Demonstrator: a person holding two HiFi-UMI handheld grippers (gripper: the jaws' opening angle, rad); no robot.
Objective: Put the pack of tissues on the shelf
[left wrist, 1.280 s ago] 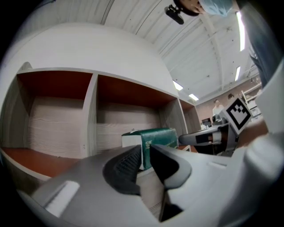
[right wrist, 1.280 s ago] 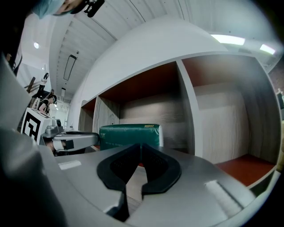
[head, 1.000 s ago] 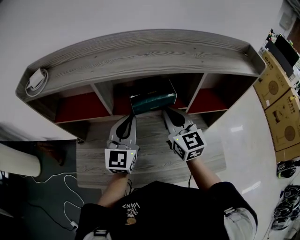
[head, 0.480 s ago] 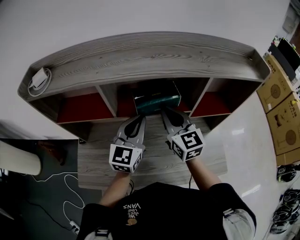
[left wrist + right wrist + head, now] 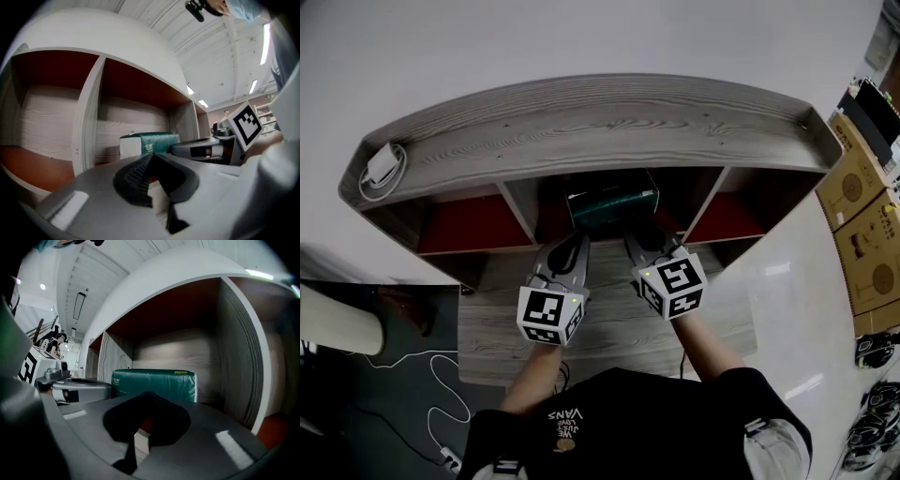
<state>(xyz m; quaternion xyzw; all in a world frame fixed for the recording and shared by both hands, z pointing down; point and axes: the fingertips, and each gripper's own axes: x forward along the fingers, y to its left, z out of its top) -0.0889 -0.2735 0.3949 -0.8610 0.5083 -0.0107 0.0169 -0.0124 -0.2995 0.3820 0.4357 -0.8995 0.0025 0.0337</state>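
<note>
Your left gripper (image 5: 577,241) has its jaws pressed together with nothing between them, and your right gripper (image 5: 639,240) is pressed together and empty too. Both point level at the shelf (image 5: 581,122), side by side and a little apart, over the low wooden board (image 5: 609,323) in front of it. The green pack of tissues (image 5: 611,204) is just past the two tips. It stands inside the middle compartment (image 5: 187,350), between the two upright dividers, and its front face looks close to the opening. From these views you cannot tell if the tips touch the pack or stop just short of it. The job looks almost done: the pack is on the shelf and may only need a nudge to sit deeper. For that, use the shut tips like two blunt fingers. Put one near each end of the front face and push both at the same slow speed. If one side goes faster, the soft pack will likely turn and bump the right divider (image 5: 243,357), which stands close beside it in the right gripper view. Push low on the pack so it slides and does not tip back. Then pull both grippers straight out.
</note>
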